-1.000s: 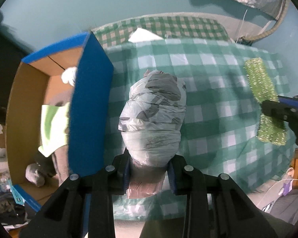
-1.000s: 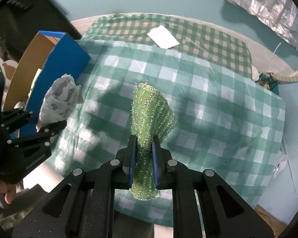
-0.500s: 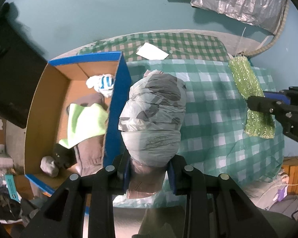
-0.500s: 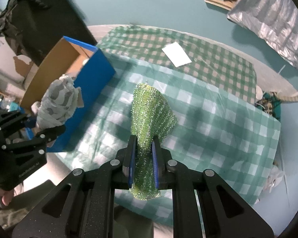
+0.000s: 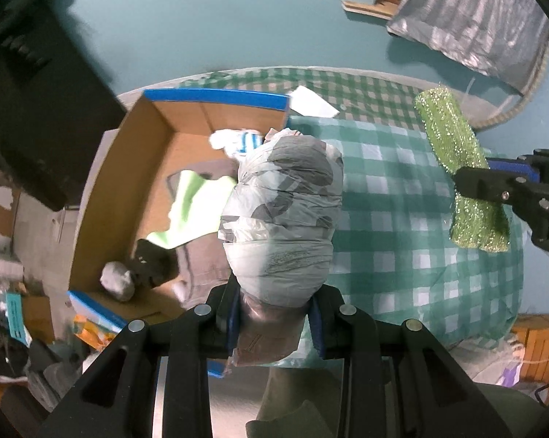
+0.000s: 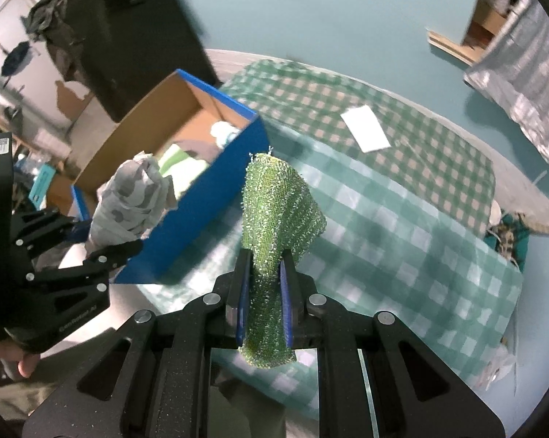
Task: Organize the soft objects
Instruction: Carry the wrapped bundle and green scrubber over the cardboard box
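Your left gripper [image 5: 274,323] clamps a crinkly grey plastic-wrapped bundle [image 5: 283,215] bulging beyond its fingers, while your right gripper [image 6: 263,301] pinches a glittery green knitted scrubber [image 6: 276,211].

Green-and-white checked tablecloth [image 5: 402,219] over the table, a darker green check cloth [image 6: 347,106] at the far end with a white paper slip [image 6: 365,128] lying flat on it. Teal floor [image 5: 238,25]. Silver foil-like sheet [image 5: 471,18] far right; dark black furniture [image 5: 37,102] left.
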`<state>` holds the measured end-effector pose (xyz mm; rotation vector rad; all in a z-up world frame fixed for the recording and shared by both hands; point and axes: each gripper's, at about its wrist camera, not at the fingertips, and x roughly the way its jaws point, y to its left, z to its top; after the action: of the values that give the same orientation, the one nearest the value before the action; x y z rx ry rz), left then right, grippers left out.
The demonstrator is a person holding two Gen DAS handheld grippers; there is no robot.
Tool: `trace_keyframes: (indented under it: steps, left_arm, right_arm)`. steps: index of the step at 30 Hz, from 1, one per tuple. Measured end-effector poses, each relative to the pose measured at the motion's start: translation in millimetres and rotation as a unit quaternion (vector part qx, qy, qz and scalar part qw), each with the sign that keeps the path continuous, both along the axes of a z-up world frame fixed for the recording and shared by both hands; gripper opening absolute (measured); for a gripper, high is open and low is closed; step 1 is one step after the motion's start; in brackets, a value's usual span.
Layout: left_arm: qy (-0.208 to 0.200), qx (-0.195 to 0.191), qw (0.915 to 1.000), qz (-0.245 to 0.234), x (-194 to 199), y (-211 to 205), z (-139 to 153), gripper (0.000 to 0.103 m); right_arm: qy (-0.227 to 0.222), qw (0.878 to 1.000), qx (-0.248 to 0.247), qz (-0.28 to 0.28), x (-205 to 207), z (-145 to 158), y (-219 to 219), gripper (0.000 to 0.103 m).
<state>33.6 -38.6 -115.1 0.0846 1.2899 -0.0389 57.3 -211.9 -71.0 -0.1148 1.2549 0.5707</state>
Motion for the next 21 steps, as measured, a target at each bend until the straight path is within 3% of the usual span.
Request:
trace_keyframes:
  steps: [21]
  left_arm:
    - [-0.004,0.009,0.9942,0.107,-3,97,6,0.031]
  right_arm:
    - [0.004,0.996,0.028,0.080,23,5,105,0.012]
